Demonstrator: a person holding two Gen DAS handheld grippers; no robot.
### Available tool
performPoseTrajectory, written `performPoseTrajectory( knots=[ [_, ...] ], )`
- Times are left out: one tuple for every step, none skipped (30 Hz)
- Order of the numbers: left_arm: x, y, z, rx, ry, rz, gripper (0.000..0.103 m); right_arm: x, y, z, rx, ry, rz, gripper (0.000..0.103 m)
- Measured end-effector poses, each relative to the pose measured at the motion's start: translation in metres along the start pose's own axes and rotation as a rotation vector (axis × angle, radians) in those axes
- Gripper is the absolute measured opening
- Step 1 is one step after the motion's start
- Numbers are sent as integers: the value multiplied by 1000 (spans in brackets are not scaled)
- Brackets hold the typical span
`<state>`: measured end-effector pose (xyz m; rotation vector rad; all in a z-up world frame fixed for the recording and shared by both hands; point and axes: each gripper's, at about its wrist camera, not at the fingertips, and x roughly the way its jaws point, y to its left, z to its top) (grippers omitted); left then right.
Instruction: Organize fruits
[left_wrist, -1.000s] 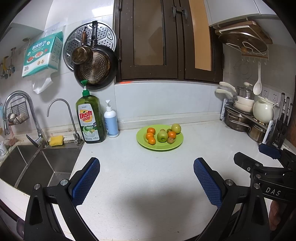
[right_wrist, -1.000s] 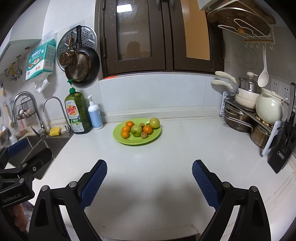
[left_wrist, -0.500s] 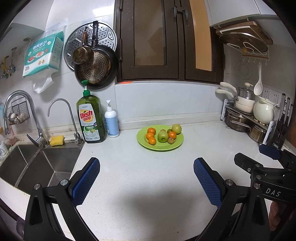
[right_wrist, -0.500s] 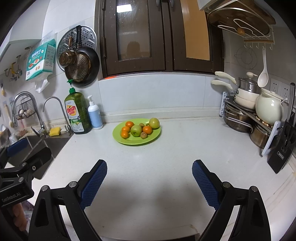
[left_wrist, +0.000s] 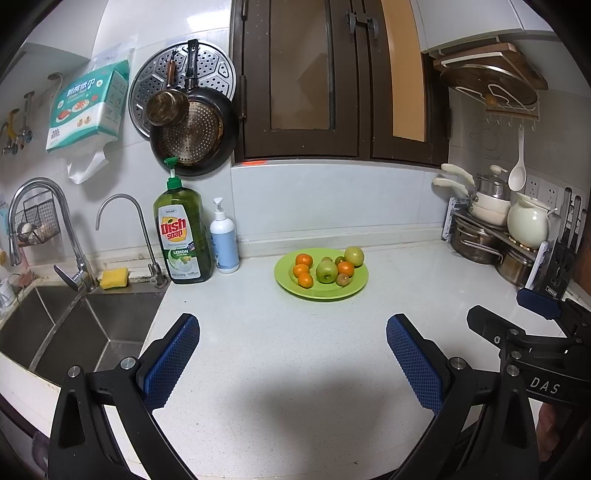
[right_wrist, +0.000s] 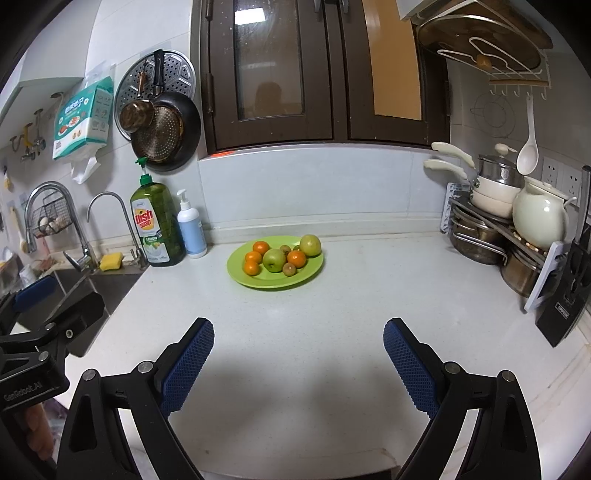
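1. Already, all the fruit sits gathered on the green plate (left_wrist: 321, 293) near the back wall: tangerines (left_wrist: 303, 260), green apples (left_wrist: 326, 271), kiwis (left_wrist: 342, 279).
2. Left gripper (left_wrist: 291, 360) and right gripper (right_wrist: 298, 363) hover over the countertop (right_wrist: 332, 314), spread wide, gripping nothing, well short of the plate.

The left gripper (left_wrist: 293, 354) is held level, its 2 blue-padded fingers (left_wrist: 171, 360) spread wide apart with nothing between them. The right gripper (right_wrist: 297, 356) sits just beside it in the same pose, jaws wide and empty. A hand (right_wrist: 35, 424) grips the left tool's handle at the frame's lower edge.
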<state>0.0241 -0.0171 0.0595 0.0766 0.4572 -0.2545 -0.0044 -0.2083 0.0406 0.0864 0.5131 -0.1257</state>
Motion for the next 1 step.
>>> performPoseTrajectory(
  knots=[
    [0, 0, 0, -2, 0, 1, 103, 0, 0, 0, -1, 1, 2, 94]
  ],
)
